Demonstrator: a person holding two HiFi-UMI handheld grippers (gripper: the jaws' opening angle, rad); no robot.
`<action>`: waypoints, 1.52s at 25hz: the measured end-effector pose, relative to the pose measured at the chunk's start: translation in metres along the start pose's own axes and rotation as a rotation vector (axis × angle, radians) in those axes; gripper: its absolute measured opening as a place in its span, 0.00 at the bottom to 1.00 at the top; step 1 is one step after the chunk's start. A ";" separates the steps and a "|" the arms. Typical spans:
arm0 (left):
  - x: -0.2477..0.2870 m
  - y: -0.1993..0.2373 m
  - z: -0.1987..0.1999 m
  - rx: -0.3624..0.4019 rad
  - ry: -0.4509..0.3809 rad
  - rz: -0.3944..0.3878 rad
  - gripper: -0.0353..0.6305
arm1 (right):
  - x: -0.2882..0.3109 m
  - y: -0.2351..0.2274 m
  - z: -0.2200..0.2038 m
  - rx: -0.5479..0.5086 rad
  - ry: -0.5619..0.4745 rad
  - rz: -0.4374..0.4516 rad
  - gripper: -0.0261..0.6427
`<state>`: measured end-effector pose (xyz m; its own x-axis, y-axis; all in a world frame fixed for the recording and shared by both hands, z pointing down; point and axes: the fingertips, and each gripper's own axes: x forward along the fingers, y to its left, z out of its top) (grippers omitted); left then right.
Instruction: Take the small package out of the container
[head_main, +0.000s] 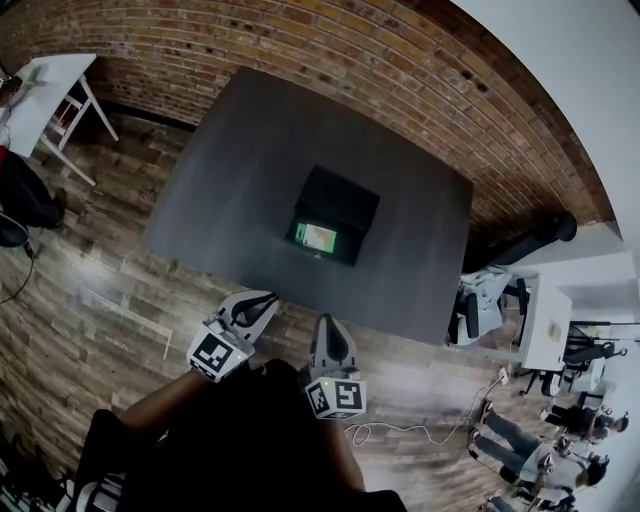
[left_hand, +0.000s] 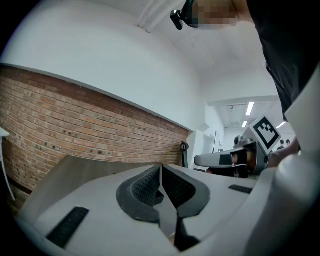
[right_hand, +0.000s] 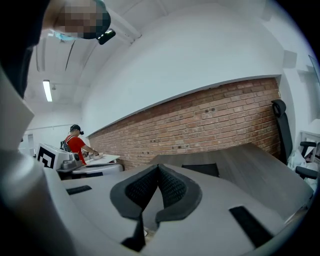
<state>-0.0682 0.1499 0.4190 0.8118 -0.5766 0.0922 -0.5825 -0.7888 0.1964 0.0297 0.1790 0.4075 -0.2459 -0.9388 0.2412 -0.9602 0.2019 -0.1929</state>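
On the dark grey table (head_main: 230, 170) stands a black open container (head_main: 345, 200), and a small green-and-white package (head_main: 316, 238) lies inside at its near side. Both grippers hang over the wooden floor just short of the table's near edge. My left gripper (head_main: 266, 300) is shut and empty, and so is my right gripper (head_main: 327, 322) beside it. In the left gripper view the pads (left_hand: 160, 168) meet with nothing between them, with the table (left_hand: 75, 167) ahead. In the right gripper view the jaws (right_hand: 158, 168) are also closed, and the container (right_hand: 201, 169) shows just beyond them.
A brick wall (head_main: 330, 50) runs behind the table. A white table (head_main: 40, 90) stands far left, with white desks and office chairs (head_main: 480, 305) at the right. A cable (head_main: 400, 432) lies on the floor. People sit at lower right (head_main: 530, 450); a person in red (right_hand: 77, 147) works far off.
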 end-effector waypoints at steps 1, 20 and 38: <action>0.003 0.005 0.000 -0.001 0.001 -0.006 0.12 | 0.005 0.000 0.002 -0.001 -0.001 -0.005 0.08; 0.037 0.048 0.011 -0.029 -0.015 0.031 0.12 | 0.061 -0.023 0.020 -0.020 -0.005 0.024 0.08; 0.160 0.067 -0.003 -0.053 0.065 0.163 0.12 | 0.136 -0.136 0.007 -0.055 0.163 0.204 0.08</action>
<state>0.0230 0.0055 0.4497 0.7086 -0.6796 0.1898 -0.7052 -0.6725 0.2247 0.1280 0.0217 0.4604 -0.4491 -0.8207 0.3533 -0.8931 0.4015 -0.2028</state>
